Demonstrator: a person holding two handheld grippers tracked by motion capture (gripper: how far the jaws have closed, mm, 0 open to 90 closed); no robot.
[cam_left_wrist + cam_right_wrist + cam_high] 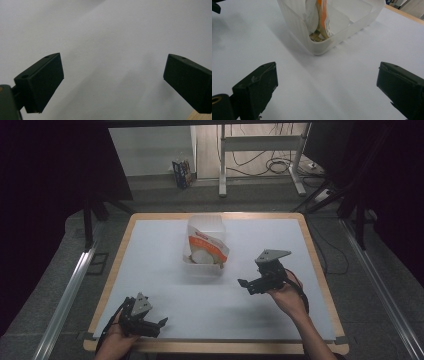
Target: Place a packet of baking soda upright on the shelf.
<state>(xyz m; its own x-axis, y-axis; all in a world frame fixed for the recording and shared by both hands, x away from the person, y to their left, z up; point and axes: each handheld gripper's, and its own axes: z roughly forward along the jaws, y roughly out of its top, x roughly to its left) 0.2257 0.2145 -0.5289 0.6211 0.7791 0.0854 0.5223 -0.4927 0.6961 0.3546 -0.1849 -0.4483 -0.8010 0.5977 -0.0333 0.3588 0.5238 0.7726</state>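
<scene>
We held the left gripper (152, 324) at the near left corner of the table (165, 280), close to the front edge. Its jaws stood wide apart with nothing between them. In the left gripper view the same gripper (113, 77) pointed down at the bare white table cover (107, 32), and a sliver of the wooden table edge (201, 117) showed at the lower right.

At the centre of the table, toward the far side, stood a translucent plastic container (205, 265). A white and orange snack bag (207, 251) sat inside it, leaning against the wall and rising above the rim. The container was well apart from both grippers.

To the right of the container we held the right gripper (245, 285), its jaws pointing left toward the container's near corner. The jaws were spread wide and held nothing. In the right gripper view this gripper (327, 82) faced the rounded corner of the container (322, 47), and the bag (322, 17) stood upright within, touching the near wall. Bare table cover lay between the jaws and the container.
</scene>
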